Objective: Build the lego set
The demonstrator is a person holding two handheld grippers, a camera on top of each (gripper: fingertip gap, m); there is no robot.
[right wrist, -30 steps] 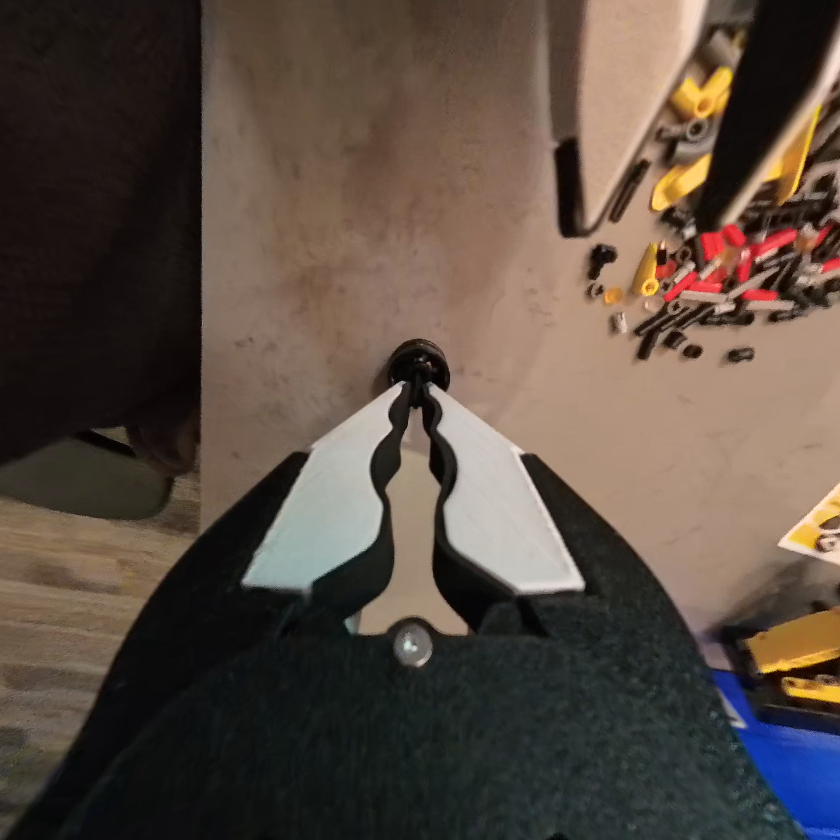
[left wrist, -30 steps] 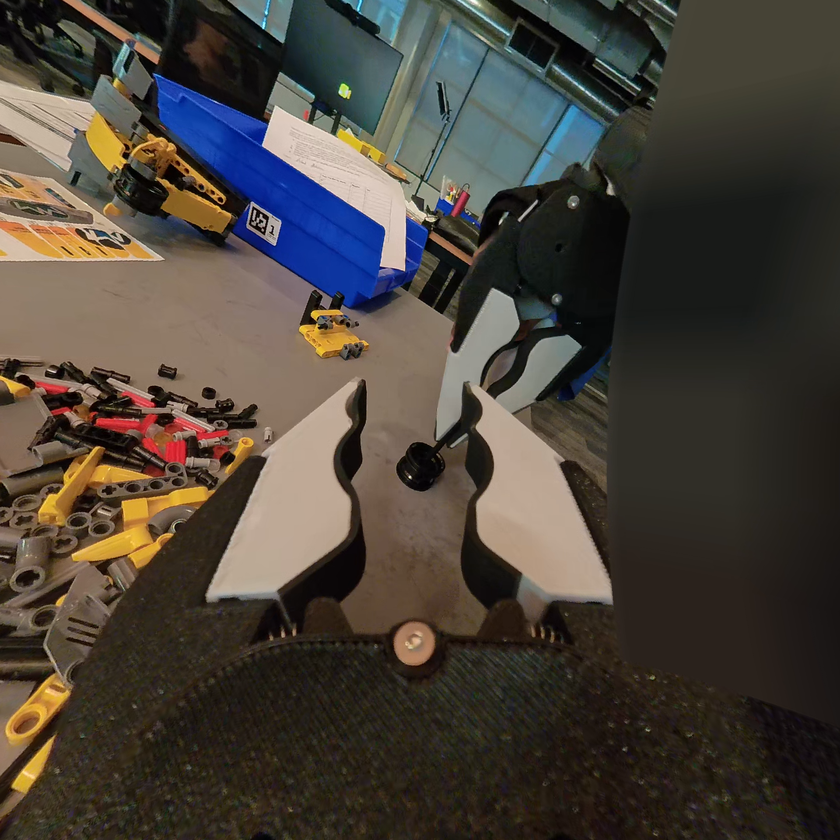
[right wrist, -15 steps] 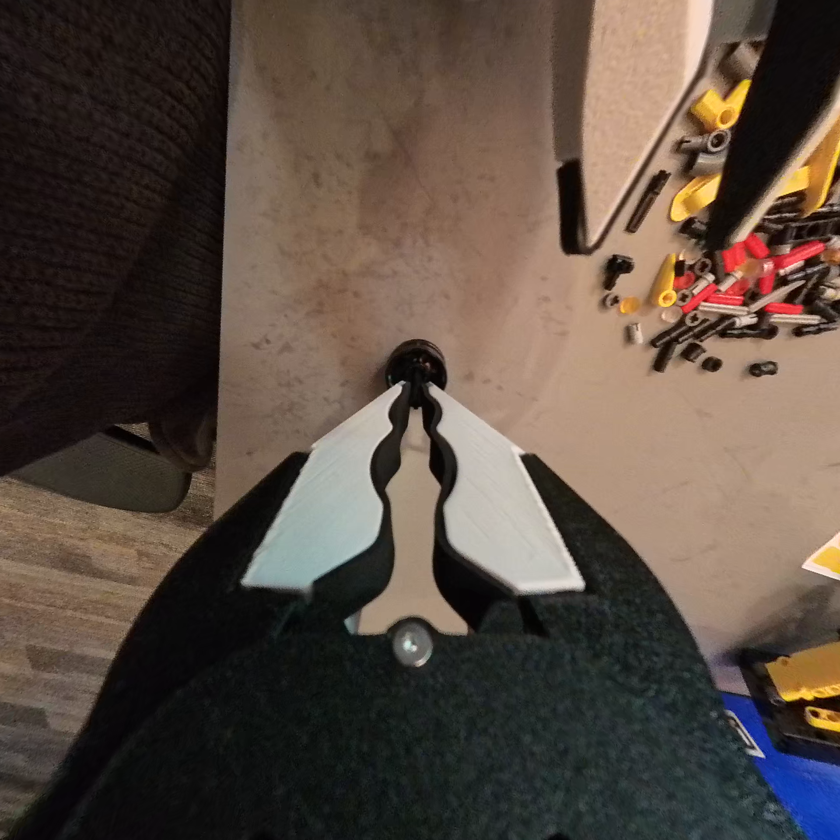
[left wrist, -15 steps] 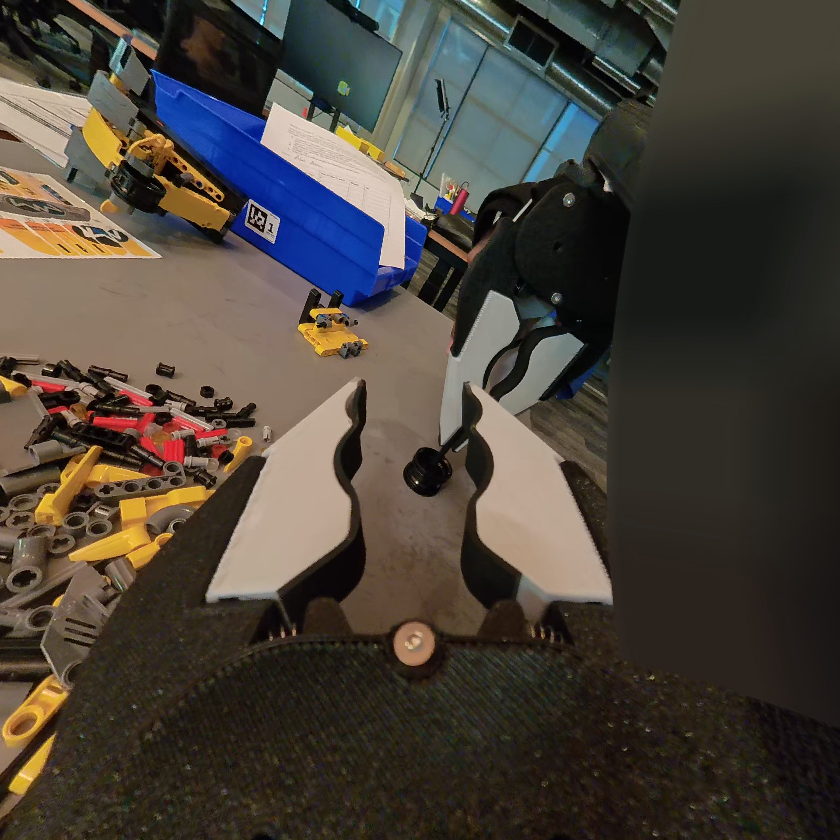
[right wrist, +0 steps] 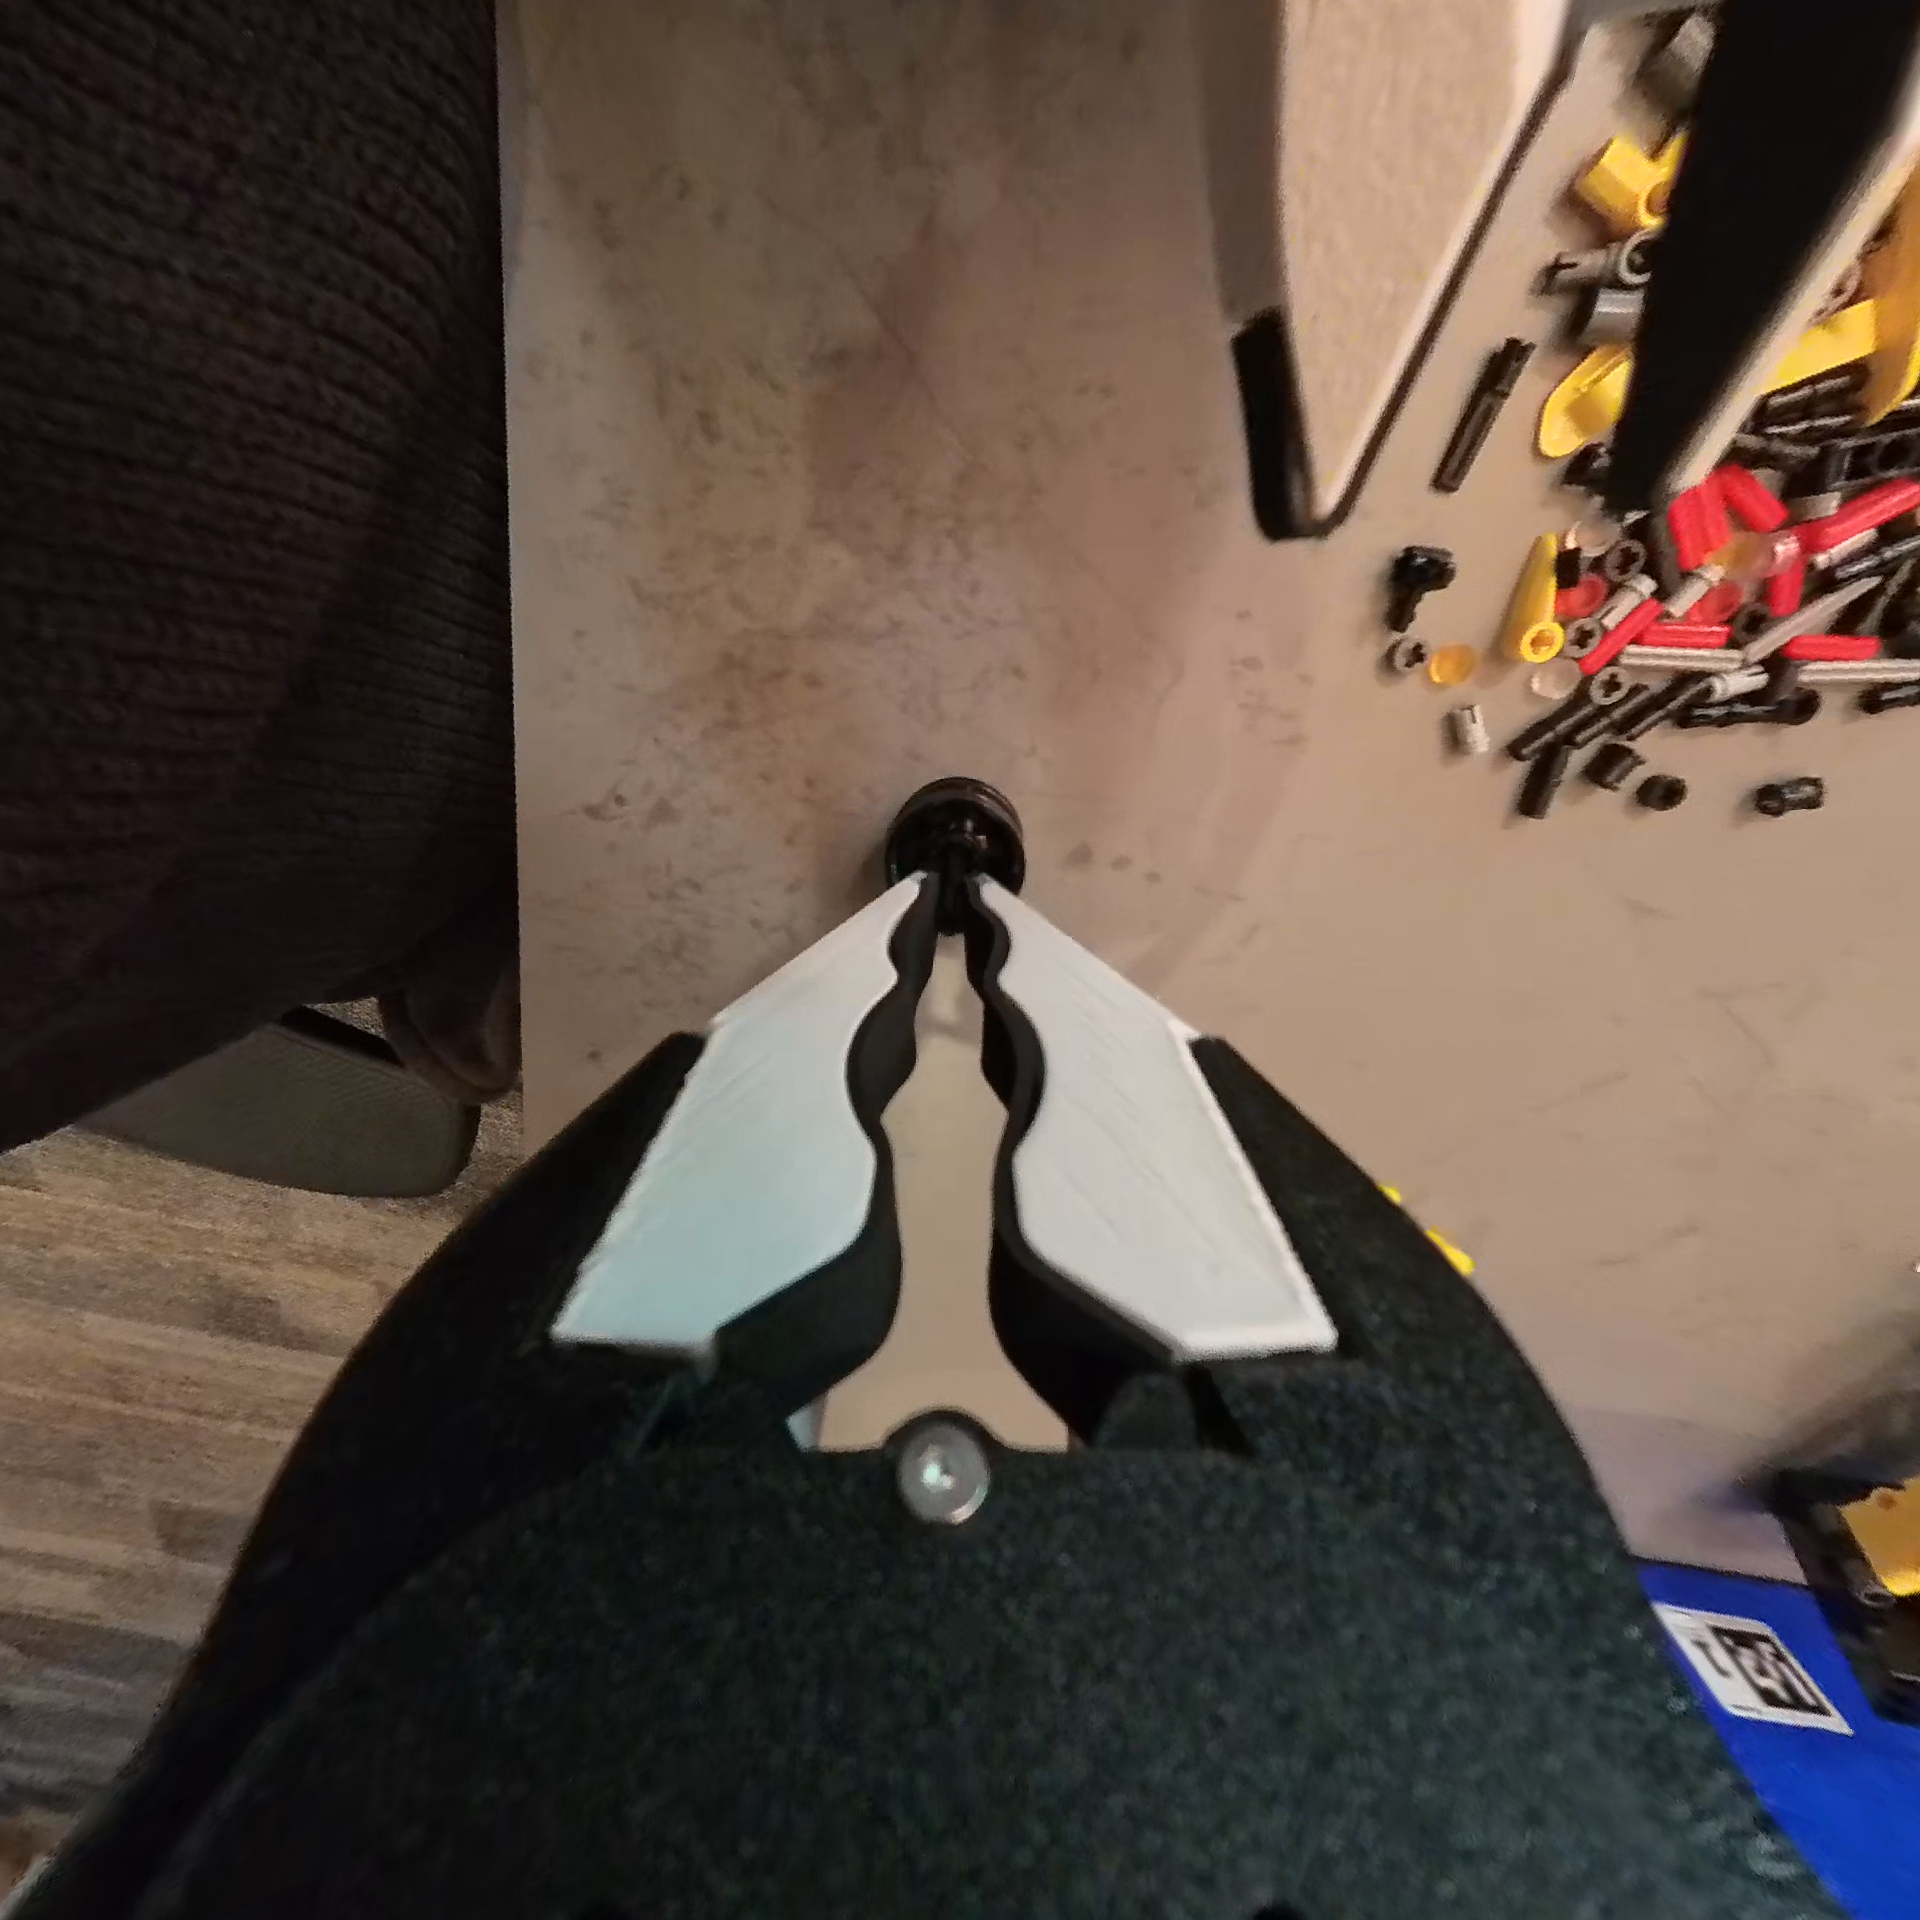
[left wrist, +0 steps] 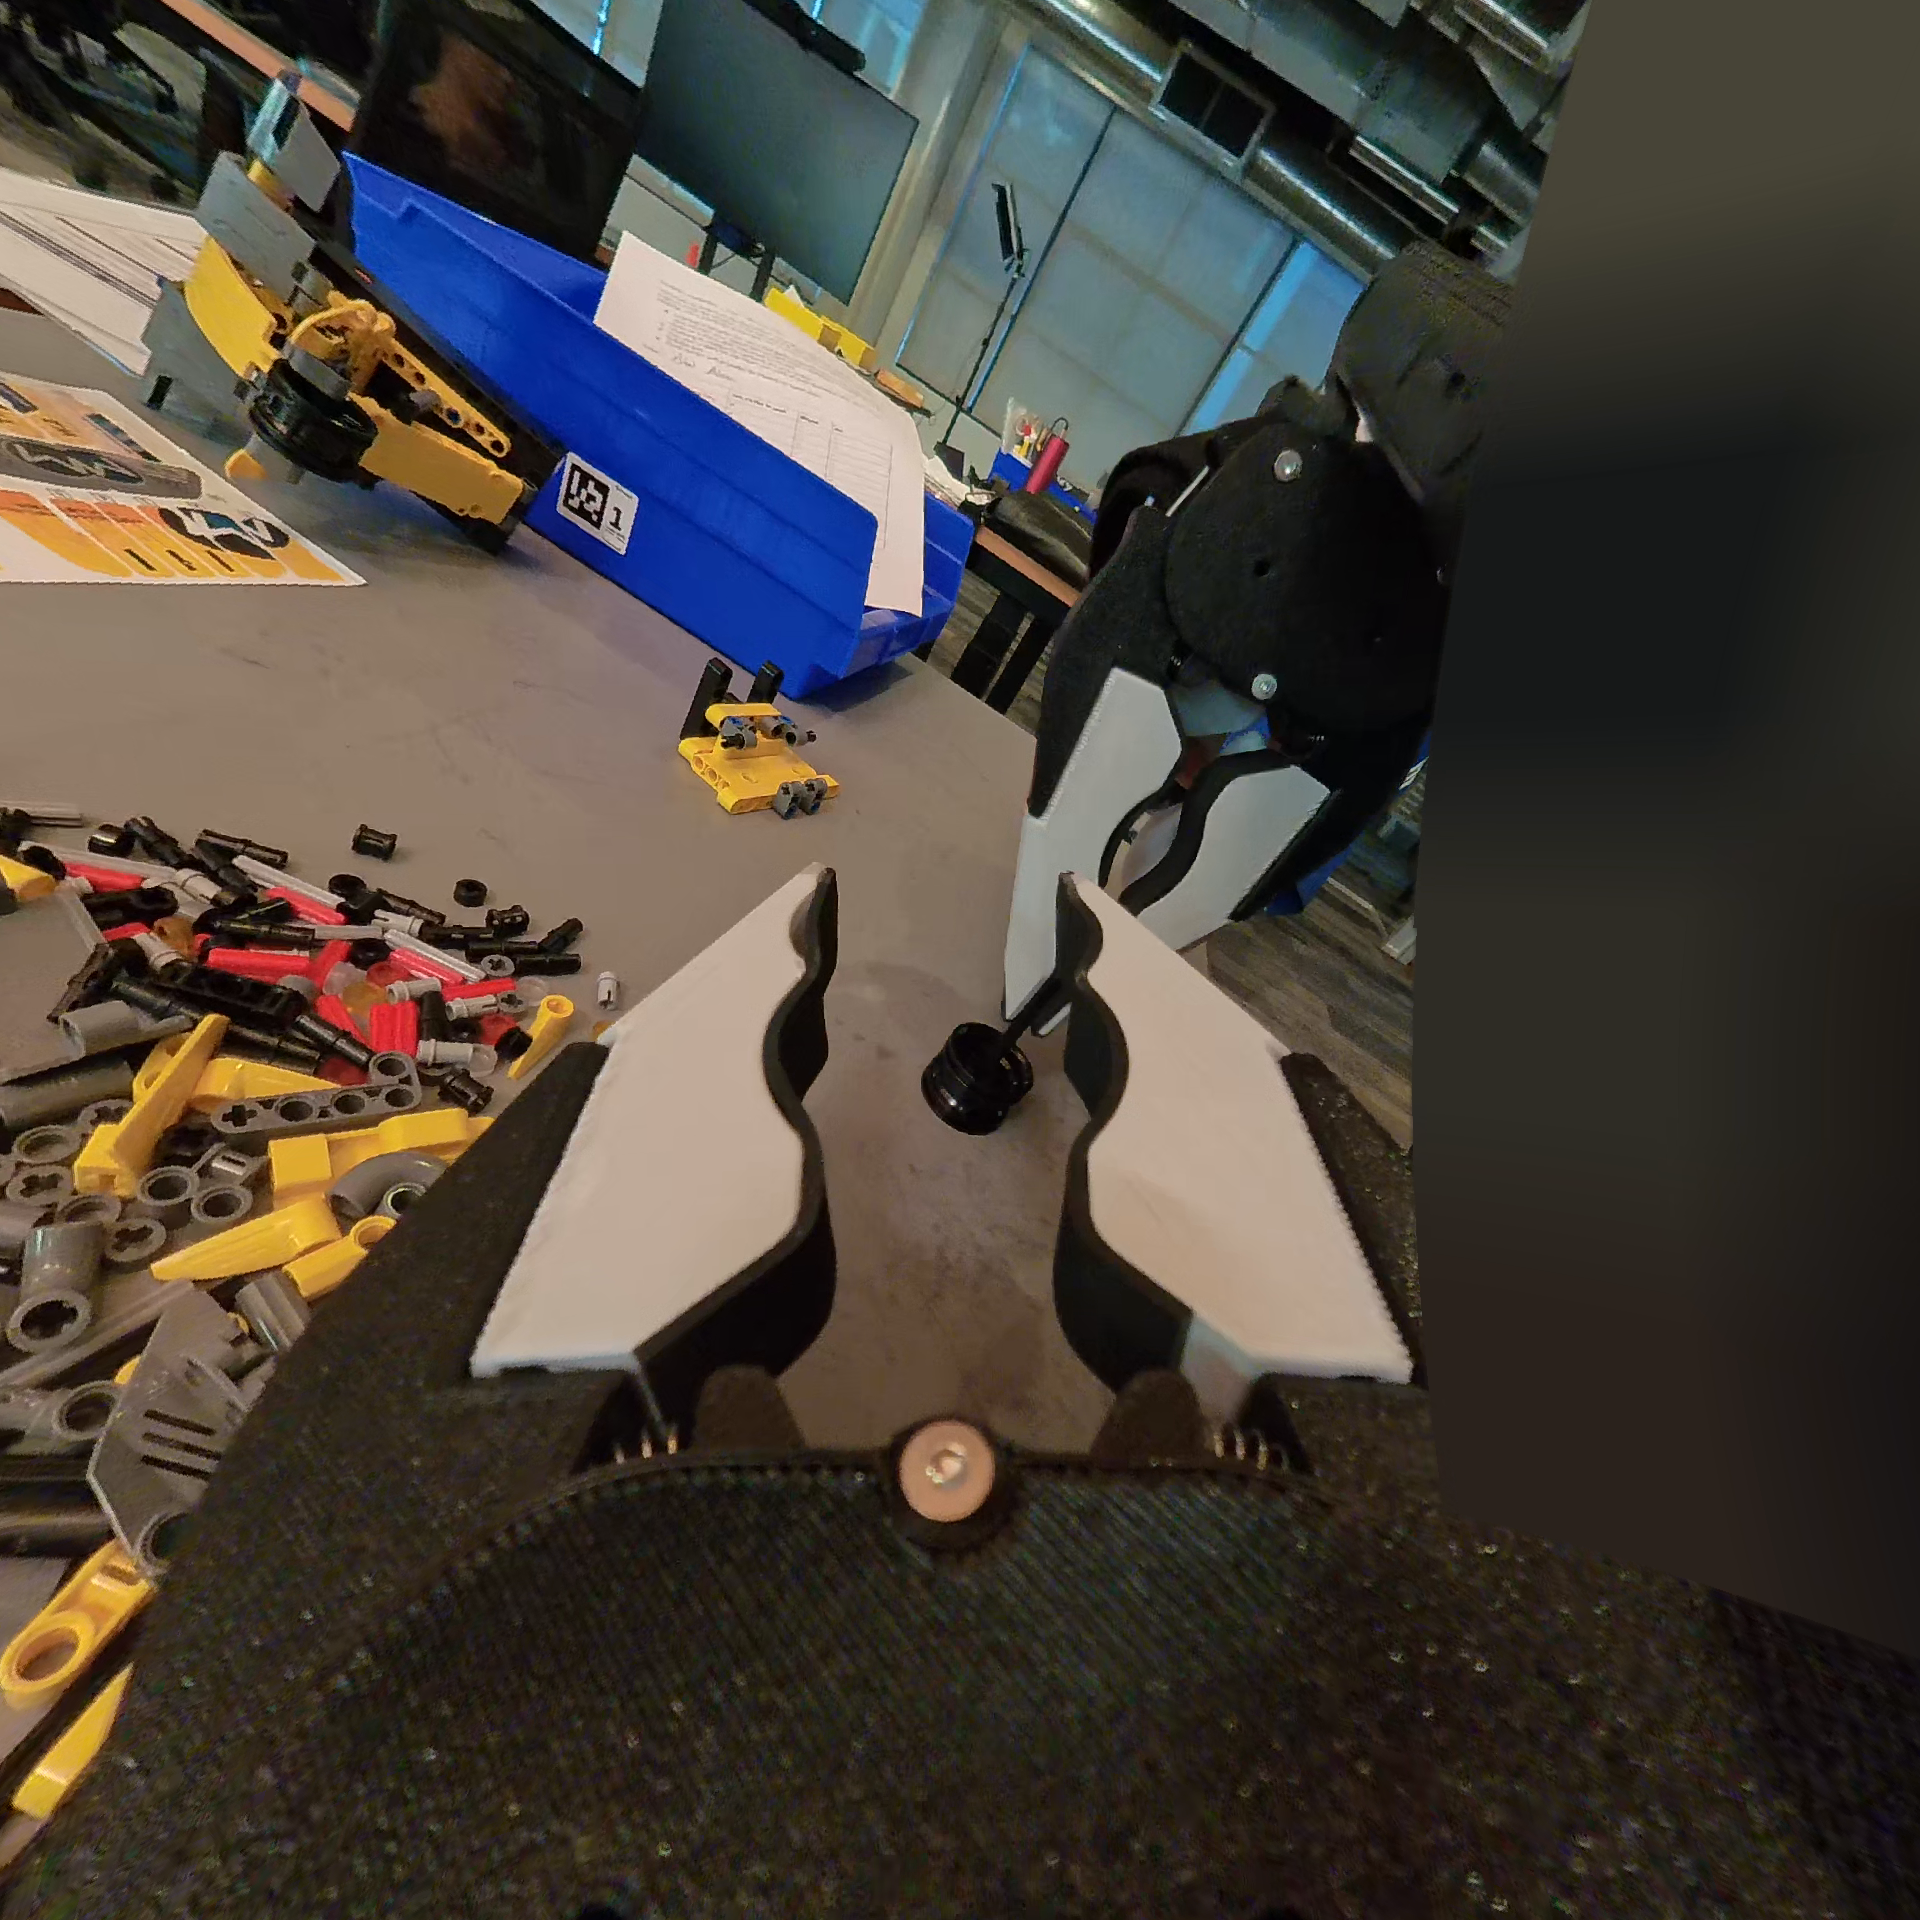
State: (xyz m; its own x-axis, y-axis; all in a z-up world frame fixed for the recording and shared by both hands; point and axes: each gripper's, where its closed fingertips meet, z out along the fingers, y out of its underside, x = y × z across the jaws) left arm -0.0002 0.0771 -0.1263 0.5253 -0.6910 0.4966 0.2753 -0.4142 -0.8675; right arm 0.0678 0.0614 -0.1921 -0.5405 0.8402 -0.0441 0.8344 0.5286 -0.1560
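My right gripper (right wrist: 948, 891) is shut on the thin axle of a small black wheel piece (right wrist: 958, 833), holding it just over the grey table (right wrist: 935, 468). In the left wrist view that wheel piece (left wrist: 975, 1078) hangs between my left fingertips, with the right gripper (left wrist: 1039, 1013) pinching its axle from above. My left gripper (left wrist: 951, 914) is open and empty, its jaws wide apart on either side of the wheel piece. It also shows blurred at the top of the right wrist view (right wrist: 1455, 447).
A heap of loose yellow, grey, red and black building pieces (left wrist: 229, 1060) lies left of the left gripper. A small yellow assembly (left wrist: 756, 764), a blue bin (left wrist: 665, 499), a yellow-and-grey model (left wrist: 343, 416) and a printed sheet (left wrist: 135, 520) stand farther back. A person's dark sleeve (right wrist: 249, 499) is at the table edge. The left gripper's tips are roughly 10 centimeters from the right gripper's. Both grippers' tips are roughly 30 centimeters from the yellow-and-grey model (left wrist: 343, 416).
The wheel piece in the right gripper has shifted slightly nearer the left gripper's right finger. Both cameras drifted a little; the grips are unchanged.
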